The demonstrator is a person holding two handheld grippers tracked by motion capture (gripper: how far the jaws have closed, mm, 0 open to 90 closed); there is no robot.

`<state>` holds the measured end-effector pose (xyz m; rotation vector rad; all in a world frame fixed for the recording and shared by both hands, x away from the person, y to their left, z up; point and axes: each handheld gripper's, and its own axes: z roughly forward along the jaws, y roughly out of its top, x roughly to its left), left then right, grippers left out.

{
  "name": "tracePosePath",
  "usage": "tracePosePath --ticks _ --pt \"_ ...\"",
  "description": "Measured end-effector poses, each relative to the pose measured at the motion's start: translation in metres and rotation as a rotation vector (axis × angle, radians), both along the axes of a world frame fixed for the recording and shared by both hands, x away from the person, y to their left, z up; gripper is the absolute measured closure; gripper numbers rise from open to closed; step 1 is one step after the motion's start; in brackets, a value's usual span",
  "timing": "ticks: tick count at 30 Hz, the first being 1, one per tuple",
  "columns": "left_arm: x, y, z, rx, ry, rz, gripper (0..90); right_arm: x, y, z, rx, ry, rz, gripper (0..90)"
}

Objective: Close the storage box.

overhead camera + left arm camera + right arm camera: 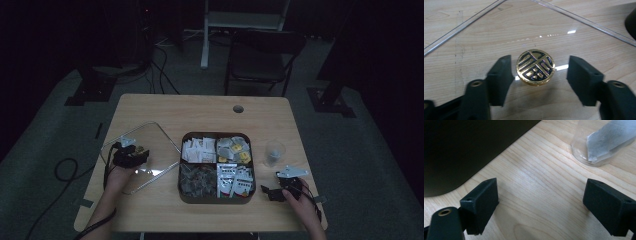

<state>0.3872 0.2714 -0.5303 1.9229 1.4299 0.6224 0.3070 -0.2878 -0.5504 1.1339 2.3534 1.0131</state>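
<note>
Straddling the round gold-and-black knob (535, 67) of a clear lid (150, 150), the left gripper (539, 75) has its two black jaws set either side of that knob, a gap showing on each side, so nothing is clamped. The knob is a flat metal disc with a raised black pattern, and it sits in the middle of the lid, a glassy rounded square lying flat on the pale wooden table (200, 107) just left of the dark tray (216, 200). That tray is the landmark: one rounded square box split into four compartments, each packed with small sachets, white ones at the far left, silvery ones with yellow tags at the far right, dark ones at the near left, white ones with red print at the near right. At the tray's near right corner the right gripper (541, 202) rests on bare wood grain, its two matte black blocky jaws spread wide and empty. Just right of the tray, farther off, stands one clear plastic cup (274, 152) with a single grey sachet (609, 138) leaning inside it. Beyond the tray, one round hole (238, 108) pierces the tabletop, and past the table one dark folding chair (262, 57) stands on the grey floor.
</note>
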Motion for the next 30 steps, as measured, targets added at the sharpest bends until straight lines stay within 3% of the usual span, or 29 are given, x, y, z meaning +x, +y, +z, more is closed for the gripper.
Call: tracePosePath --ticks 3,4,6,8,11,25,30 --pt "0.001 -0.001 -0.001 0.008 0.003 0.001 43.5 0.000 0.000 0.000 0.000 0.000 0.000 12.4" --pt "0.002 -0.002 -0.001 0.012 0.002 0.013 49.9 0.000 0.000 0.000 0.000 0.000 0.000 12.4" --pt "0.003 -0.002 -0.002 0.015 0.004 0.018 51.4 0.000 0.000 0.000 0.000 0.000 0.000 12.4" --pt "0.003 0.000 -0.002 0.004 0.003 0.035 58.5 0.000 0.000 0.000 0.000 0.000 0.000 12.4" --pt "0.002 -0.001 -0.003 0.024 -0.008 0.028 58.6 0.000 0.000 0.000 0.000 0.000 0.000 12.4" --pt "0.001 0.001 -0.002 -0.010 -0.016 0.041 59.7 0.000 0.000 0.000 0.000 -0.001 0.000 12.4" --pt "-0.002 0.003 0.012 -0.008 -0.045 0.032 59.7 0.000 0.000 0.000 0.000 0.000 0.000 12.4"
